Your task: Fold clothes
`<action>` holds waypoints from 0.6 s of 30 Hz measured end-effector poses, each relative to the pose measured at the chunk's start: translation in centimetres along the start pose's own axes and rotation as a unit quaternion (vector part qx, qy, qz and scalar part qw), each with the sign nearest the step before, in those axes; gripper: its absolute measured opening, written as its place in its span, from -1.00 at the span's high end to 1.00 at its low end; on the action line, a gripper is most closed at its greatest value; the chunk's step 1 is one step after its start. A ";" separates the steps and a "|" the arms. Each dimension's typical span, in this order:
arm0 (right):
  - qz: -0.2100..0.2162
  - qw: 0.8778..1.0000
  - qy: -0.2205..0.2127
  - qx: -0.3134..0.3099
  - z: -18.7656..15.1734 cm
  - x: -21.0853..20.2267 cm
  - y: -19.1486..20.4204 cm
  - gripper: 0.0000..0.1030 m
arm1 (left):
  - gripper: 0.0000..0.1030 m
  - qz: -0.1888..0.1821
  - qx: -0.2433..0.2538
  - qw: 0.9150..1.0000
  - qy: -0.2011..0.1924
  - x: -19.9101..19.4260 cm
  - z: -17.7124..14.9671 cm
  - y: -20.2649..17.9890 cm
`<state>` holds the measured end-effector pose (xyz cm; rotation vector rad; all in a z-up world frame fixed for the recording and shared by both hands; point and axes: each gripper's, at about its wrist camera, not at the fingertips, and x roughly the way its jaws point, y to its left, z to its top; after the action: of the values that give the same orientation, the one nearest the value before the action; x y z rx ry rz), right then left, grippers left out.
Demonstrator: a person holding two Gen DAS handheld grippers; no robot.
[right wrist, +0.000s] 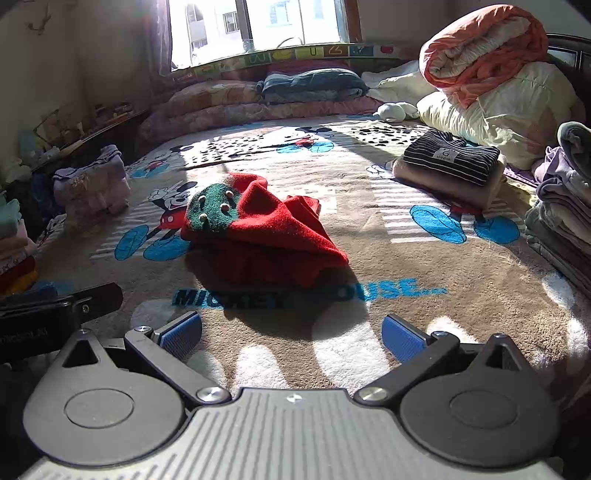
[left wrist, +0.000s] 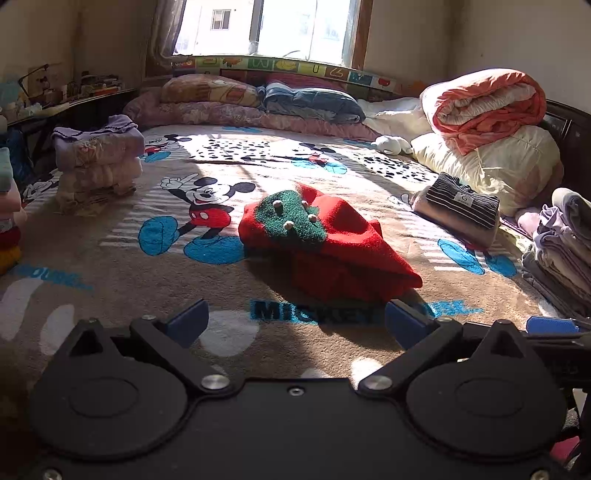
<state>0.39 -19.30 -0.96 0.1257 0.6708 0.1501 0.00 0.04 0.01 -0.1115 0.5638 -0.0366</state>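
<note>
Red garment (left wrist: pixel 325 240) crumpled on bed blanket (left wrist: pixel 110 280); left gripper (left wrist: pixel 295 325), right gripper (right wrist: pixel 291 332) fingers spread, empty.

The garment (left wrist: pixel 325 240) lay near the middle of the bed (left wrist: pixel 110 280), ahead of both grippers. The left gripper (left wrist: pixel 295 323) and the right gripper (right wrist: pixel 291 332) hung side by side above the near edge, fingers spread, apart from the garment. To the left stood a folded stack (left wrist: pixel 98 170). To the right, a striped folded item (left wrist: pixel 461 203) lay on another folded piece. Behind it, rolled quilts (left wrist: pixel 484 110) were piled. Pillows (left wrist: pixel 210 90) lay along the far edge, below the window (left wrist: pixel 266 26).
</note>
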 end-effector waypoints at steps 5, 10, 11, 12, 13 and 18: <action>-0.003 1.000 -0.005 -0.004 -0.1 -0.2 0.2 -1.00 | -1.00 -0.008 -0.013 1.000 0.007 -0.3 0.3 0.8; 0.002 1.000 -0.005 -0.007 -0.3 -0.5 0.3 -1.00 | -1.00 0.001 -0.003 1.000 0.012 -0.2 0.0 -0.1; 0.002 1.000 -0.006 -0.006 -0.2 -0.5 0.4 -1.00 | -1.00 0.000 -0.003 1.000 0.012 -0.3 0.0 -0.1; 0.001 1.000 -0.007 -0.006 -0.2 -0.6 0.5 -1.00 | -1.00 -0.001 -0.004 1.000 0.012 -0.4 -0.1 -0.1; 0.001 1.000 -0.007 -0.005 -0.2 -0.6 0.5 -0.99 | -1.00 -0.001 -0.005 1.000 0.012 -0.4 -0.1 -0.1; 0.002 1.000 -0.008 -0.006 -0.2 -0.9 0.5 -1.00 | -1.00 -0.001 -0.004 1.000 0.013 -0.5 -0.1 0.0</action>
<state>-0.48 -18.93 -0.47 0.1176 0.6535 0.1571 -0.44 0.06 0.20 -0.1191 0.5893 -0.0375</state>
